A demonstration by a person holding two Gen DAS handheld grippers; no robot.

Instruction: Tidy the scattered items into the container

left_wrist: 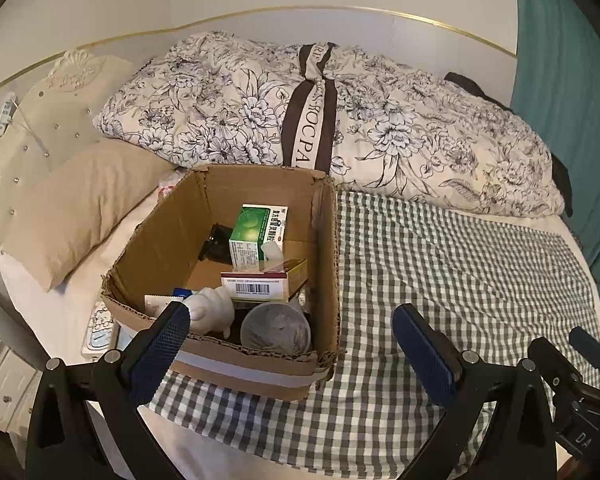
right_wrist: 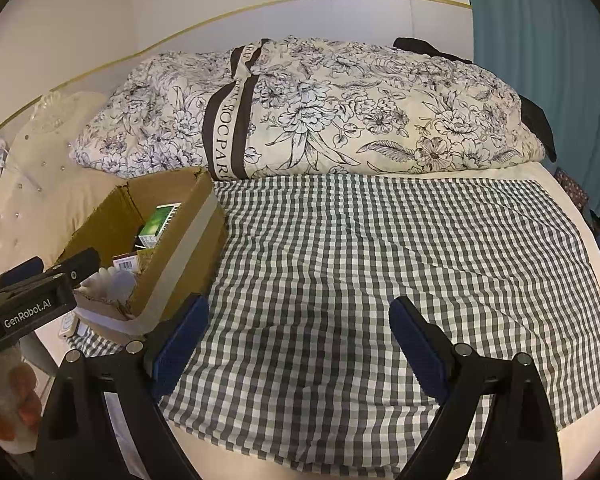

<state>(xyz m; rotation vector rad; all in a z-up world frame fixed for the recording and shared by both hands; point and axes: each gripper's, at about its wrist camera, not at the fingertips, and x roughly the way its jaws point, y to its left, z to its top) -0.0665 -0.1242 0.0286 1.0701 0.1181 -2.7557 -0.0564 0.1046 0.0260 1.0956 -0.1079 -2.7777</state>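
**Box loaded, both tools released**

Box (left_wrist: 228, 208) sits on the bed, at the left edge of the checked cloth (left_wrist: 440, 280), just in front of the floral duvet (left_wrist: 380, 128) and beside the tan pillow (left_wrist: 72, 208). Top is open, flaps cut off.

Inside, from the left wrist view:
- green carton (left_wrist: 256, 236) upright-ish near the middle, tilted against the stuff behind it
- dark item (left_wrist: 218, 242) just left of the green carton, can't tell what it is
- barcode carton (left_wrist: 264, 284) lying flat in front of the green one
- white figurine (left_wrist: 210, 310) at the near wall
- grey round lid (left_wrist: 276, 328) just right of the figurine, touching the near wall
- small blue item and a white packet at the near-left corner, mostly hidden

Left tool (left_wrist: 290, 332) is released, jaws wide apart, nothing between them. It hovers over the box's near edge; the left finger overlaps the near-left corner in view, the right finger is over the cloth.

Right tool (right_wrist: 298, 328) is also released, jaws wide, nothing held, above bare checked cloth to the right of the box (right_wrist: 180, 240). Left tool body shows at the left edge of the right wrist view, over the box's near end.

Cloth right of the box shows only wrinkles.
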